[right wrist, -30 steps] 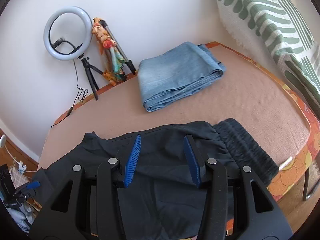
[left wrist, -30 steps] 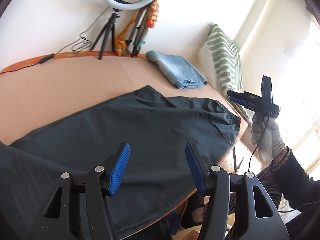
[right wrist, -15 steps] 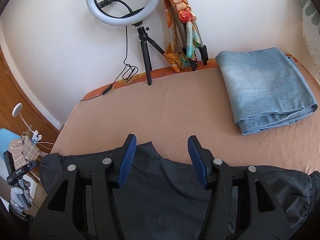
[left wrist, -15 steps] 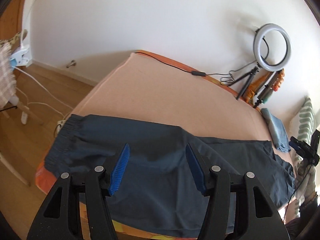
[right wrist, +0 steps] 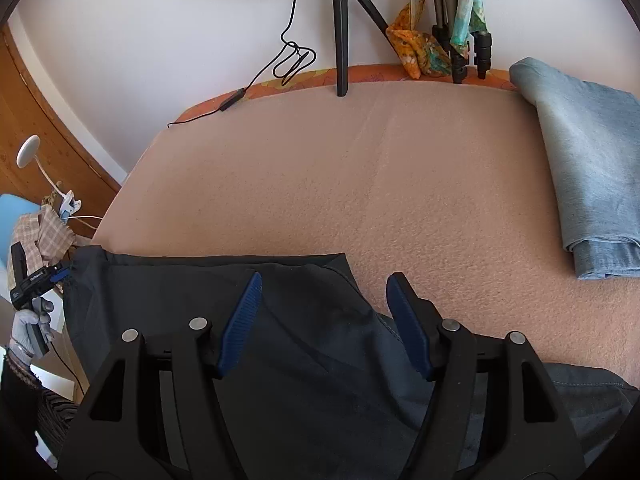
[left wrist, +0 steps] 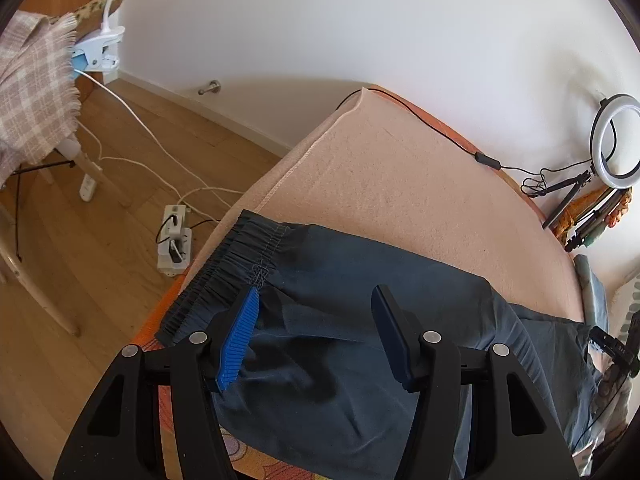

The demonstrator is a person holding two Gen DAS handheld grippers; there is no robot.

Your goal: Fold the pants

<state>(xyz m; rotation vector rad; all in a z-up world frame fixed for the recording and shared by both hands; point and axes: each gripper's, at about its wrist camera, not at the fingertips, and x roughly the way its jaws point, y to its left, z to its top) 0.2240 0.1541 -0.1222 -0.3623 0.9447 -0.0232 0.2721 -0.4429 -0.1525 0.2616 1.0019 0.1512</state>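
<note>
Dark navy pants lie flat along the near edge of a peach blanket. Their elastic waistband sits at the left end in the left wrist view. My left gripper hovers open just above the fabric beside that waistband, nothing between its blue pads. In the right wrist view the pants fill the lower left, and the leg's far hem corner ends just ahead of the fingers. My right gripper is over that corner, its jaws opening, with no cloth pinched. Far left there, a gloved hand holds the left gripper.
Folded light-blue jeans rest at the blanket's far right. A ring light on a tripod and a second tripod wrapped in a colourful scarf stand against the wall. A power strip and cables lie on the wooden floor, near a chair draped with plaid cloth.
Both views swung and dropped closer to the pants. The left gripper went to the waistband end; the right one went from the waistband to a leg's hem corner, its jaws spreading wider.
</note>
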